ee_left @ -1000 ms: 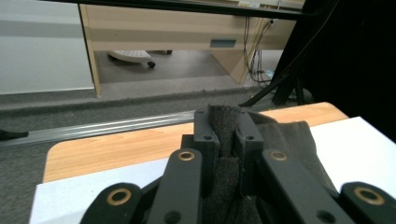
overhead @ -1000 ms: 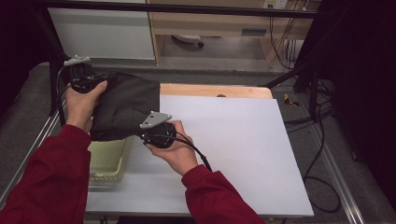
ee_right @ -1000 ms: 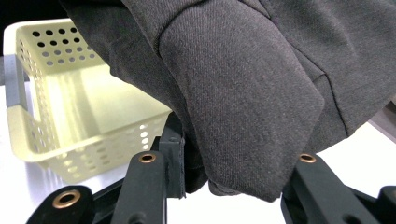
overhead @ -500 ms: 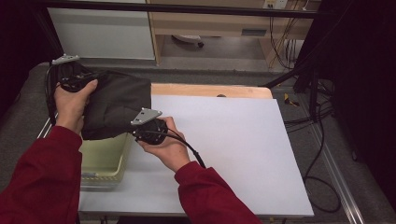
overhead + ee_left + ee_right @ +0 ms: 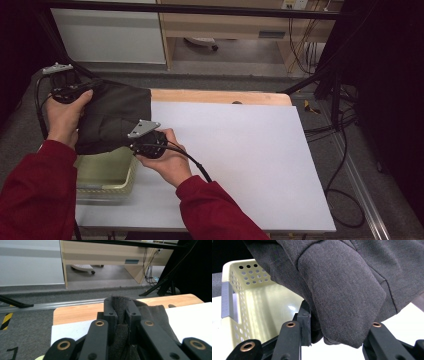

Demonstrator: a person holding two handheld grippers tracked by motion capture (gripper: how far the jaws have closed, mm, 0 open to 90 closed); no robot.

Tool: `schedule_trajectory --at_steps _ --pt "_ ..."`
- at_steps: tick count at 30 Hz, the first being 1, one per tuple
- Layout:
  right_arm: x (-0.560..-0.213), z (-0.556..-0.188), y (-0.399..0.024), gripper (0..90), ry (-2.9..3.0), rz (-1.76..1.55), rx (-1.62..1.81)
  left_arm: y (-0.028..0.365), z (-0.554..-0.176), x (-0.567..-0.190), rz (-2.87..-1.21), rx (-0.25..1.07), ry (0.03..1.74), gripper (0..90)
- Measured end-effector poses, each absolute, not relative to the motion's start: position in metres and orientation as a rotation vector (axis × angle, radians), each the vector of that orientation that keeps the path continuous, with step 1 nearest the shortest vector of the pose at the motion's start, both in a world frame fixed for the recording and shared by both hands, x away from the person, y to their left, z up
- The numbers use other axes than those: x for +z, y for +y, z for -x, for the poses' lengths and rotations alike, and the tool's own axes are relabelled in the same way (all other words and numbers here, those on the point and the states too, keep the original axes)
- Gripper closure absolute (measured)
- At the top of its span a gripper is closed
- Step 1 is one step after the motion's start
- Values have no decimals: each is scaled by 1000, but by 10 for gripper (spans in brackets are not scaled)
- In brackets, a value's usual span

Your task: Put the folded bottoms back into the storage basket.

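**Dark garment held over basket at the table's left edge**

Dark grey garment (image 5: 112,117) hangs spread between both grippers above the pale green perforated basket (image 5: 107,172), which sits at the near left corner of the white table (image 5: 240,160). Left gripper (image 5: 67,87), raised at the far left, has its jaws clamped on a fold of the cloth. Right gripper (image 5: 145,140), lower and nearer the basket's right rim, pinches the garment's bottom hem between closed jaws. Red sleeves (image 5: 35,195) enter from below.
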State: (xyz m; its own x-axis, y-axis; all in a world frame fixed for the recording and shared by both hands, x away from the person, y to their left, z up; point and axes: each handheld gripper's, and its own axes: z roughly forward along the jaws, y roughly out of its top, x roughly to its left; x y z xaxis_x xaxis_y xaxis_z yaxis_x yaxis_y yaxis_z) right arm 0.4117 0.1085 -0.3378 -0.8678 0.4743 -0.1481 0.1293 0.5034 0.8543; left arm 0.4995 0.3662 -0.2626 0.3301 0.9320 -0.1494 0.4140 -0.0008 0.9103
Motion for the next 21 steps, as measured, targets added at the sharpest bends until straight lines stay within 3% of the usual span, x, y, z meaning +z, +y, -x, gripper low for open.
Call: schedule_trajectory --at_steps 21 --pt "-348 -408 136 628 2431 -486 1309 392 -492 -278 -1606 650 1300 827"
